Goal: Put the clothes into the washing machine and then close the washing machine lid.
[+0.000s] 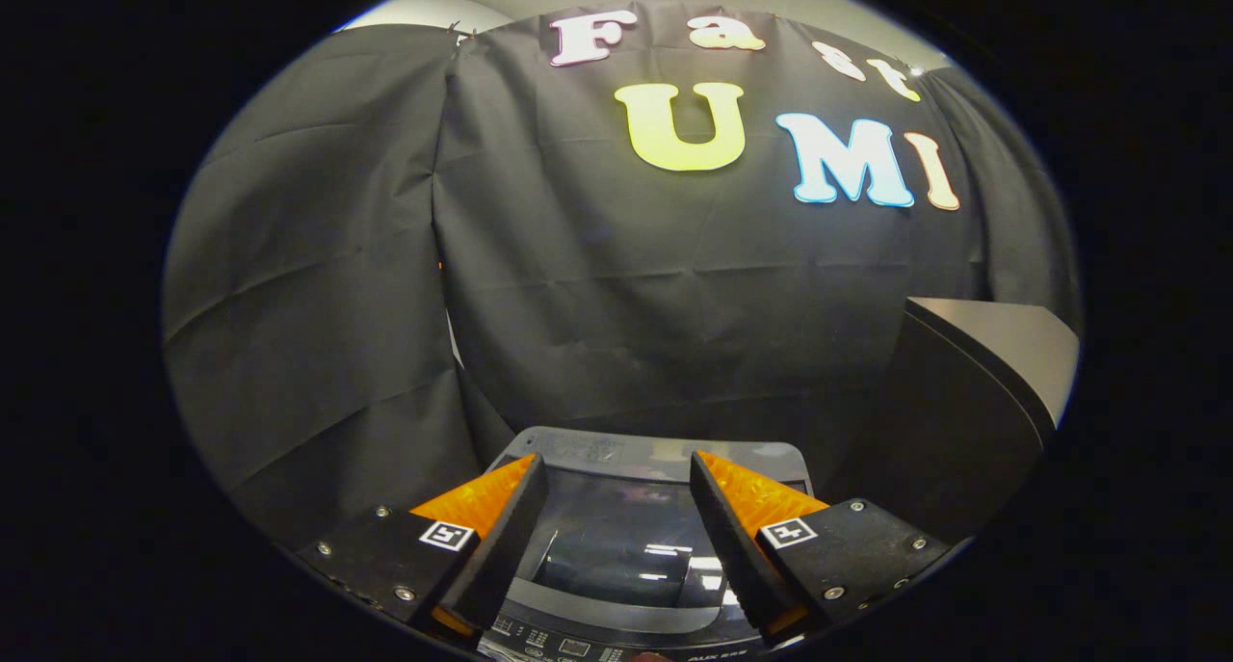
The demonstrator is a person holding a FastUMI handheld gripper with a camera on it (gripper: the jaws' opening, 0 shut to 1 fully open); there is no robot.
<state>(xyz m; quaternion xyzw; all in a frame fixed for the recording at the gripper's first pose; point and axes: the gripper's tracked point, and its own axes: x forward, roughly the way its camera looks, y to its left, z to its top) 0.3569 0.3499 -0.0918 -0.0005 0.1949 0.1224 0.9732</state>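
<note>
Orange-and-black gripper (616, 517) is held with fingers spread wide and empty above the grey top-loading washing machine (665, 450), whose dark glass lid (621, 546) appears closed; no clothes are seen.

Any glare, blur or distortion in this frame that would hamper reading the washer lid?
Gripper view: fisheye bends the cloth wall and washer edges; the dark glossy lid carries white glare streaks between the open fingers, so what lies under it cannot be told; focus is sharp on the gripper, with no motion blur; lighting is dim and even, and the dark box beside the washer is hard to read.
</note>
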